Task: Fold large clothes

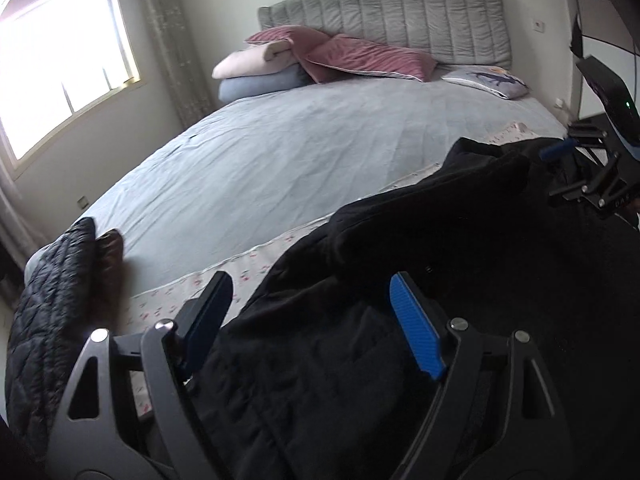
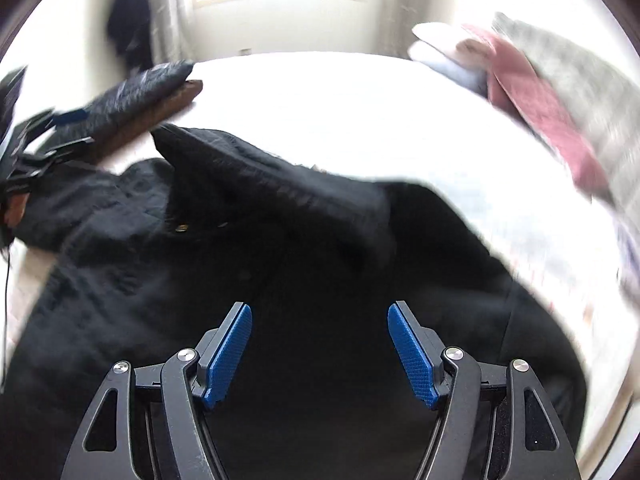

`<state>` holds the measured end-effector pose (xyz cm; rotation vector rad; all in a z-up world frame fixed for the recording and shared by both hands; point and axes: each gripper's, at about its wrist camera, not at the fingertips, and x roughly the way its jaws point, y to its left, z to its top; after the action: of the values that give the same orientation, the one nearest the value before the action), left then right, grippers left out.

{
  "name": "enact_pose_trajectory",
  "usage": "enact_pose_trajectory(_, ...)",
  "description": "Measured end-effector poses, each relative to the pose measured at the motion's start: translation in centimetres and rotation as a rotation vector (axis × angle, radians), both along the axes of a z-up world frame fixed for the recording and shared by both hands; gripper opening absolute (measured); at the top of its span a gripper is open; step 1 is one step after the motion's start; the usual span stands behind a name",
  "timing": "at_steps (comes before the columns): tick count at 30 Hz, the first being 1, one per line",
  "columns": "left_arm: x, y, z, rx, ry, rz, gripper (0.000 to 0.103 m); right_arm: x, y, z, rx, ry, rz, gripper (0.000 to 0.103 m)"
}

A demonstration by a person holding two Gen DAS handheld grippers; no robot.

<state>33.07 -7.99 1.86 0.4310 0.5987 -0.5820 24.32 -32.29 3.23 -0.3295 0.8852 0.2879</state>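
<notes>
Both grippers, left gripper (image 1: 310,286) and right gripper (image 2: 320,316), spread, apparently empty, over black coat (image 1: 460,280).

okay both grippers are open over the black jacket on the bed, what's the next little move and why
Probably lower the left gripper and close it on the bunched black fabric jacket near its edge. Both it and the right gripper are open and holding nothing, and the jacket lies rumpled on the grey bedsheet, unfolded.

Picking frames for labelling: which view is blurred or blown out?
Left wrist view: sharp, only the window glares; black garment keeps little texture. Right wrist view: motion-blurred, the bed sheet blown out white, pillows smeared.
</notes>
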Motion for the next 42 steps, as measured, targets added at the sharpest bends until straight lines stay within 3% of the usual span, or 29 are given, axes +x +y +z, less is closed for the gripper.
enact_pose_trajectory(4,0.9,-2.3,-1.1,-0.016,-0.001,-0.109,0.081,2.9,1.0,-1.5,-0.041,-0.064,0.117,0.072)
enact_pose_trajectory(9,0.6,-3.5,-1.0,-0.009,-0.018,-0.231,0.063,5.1,1.0,-2.7,0.066,-0.081,0.228,0.067)
enact_pose_trajectory(10,0.4,-3.6,-1.1,0.001,-0.017,-0.252,0.058,5.3,1.0,-3.0,0.080,-0.074,0.245,0.056)
enact_pose_trajectory(11,0.3,-3.4,-1.4,0.008,-0.003,-0.274,0.042,5.6,0.7,-3.5,0.104,-0.050,0.262,0.047)
enact_pose_trajectory(12,0.3,-3.1,-1.7,0.017,0.028,-0.299,0.024,5.9,0.5,-3.9,0.133,-0.024,0.269,0.027)
enact_pose_trajectory(13,0.3,-3.0,-2.2,0.021,0.058,-0.313,0.023,6.2,-0.2,-4.5,0.190,0.014,0.272,0.014)
enact_pose_trajectory(16,-0.3,-2.3,-3.8,0.011,0.164,-0.381,0.014,6.7,-3.0,-5.7,0.415,0.089,0.266,0.009)
enact_pose_trajectory(18,-0.7,-1.8,-4.9,-0.032,0.258,-0.433,0.012,7.4,-5.5,-6.3,0.639,0.146,0.235,0.009)
enact_pose_trajectory(21,0.1,-1.2,-5.2,-0.182,0.402,-0.480,0.012,8.9,-8.1,-7.4,0.930,0.255,0.213,0.009)
enact_pose_trajectory(23,1.3,-0.1,-4.8,-0.327,0.482,-0.480,0.012,10.2,-9.1,-8.5,1.031,0.337,0.162,0.009)
enact_pose_trajectory(24,2.0,0.6,-4.7,-0.379,0.495,-0.454,0.012,10.6,-9.5,-8.9,1.030,0.348,0.140,0.009)
enact_pose_trajectory(26,1.8,0.5,-4.4,-0.339,0.426,-0.384,0.014,10.2,-9.0,-9.2,0.913,0.325,0.120,0.009)
enact_pose_trajectory(28,-0.2,-0.1,-4.0,-0.234,0.321,-0.362,0.017,8.3,-6.5,-8.6,0.674,0.238,0.176,0.010)
enact_pose_trajectory(29,-1.6,-0.7,-3.7,-0.158,0.248,-0.362,0.030,7.3,-5.3,-8.3,0.566,0.199,0.195,0.013)
enact_pose_trajectory(30,-3.0,-1.6,-3.5,-0.080,0.177,-0.374,0.051,6.1,-3.7,-7.8,0.428,0.148,0.207,0.014)
enact_pose_trajectory(32,-4.9,-2.9,-3.4,0.036,0.051,-0.386,0.070,4.6,-1.1,-6.9,0.224,0.052,0.224,0.023)
enact_pose_trajectory(34,-6.0,-4.1,-3.4,0.129,-0.034,-0.401,0.070,3.7,0.9,-6.2,0.070,-0.044,0.238,0.048)
enact_pose_trajectory(36,-6.4,-5.4,-3.2,0.185,-0.084,-0.416,0.070,2.8,2.8,-6.0,-0.057,-0.122,0.273,0.061)
enact_pose_trajectory(39,-5.3,-6.8,-2.9,0.256,-0.142,-0.410,0.070,2.5,5.1,-5.9,-0.184,-0.163,0.367,0.061)
enact_pose_trajectory(42,-3.8,-7.7,-2.8,0.291,-0.116,-0.419,0.069,3.5,7.0,-5.8,-0.239,-0.164,0.428,0.061)
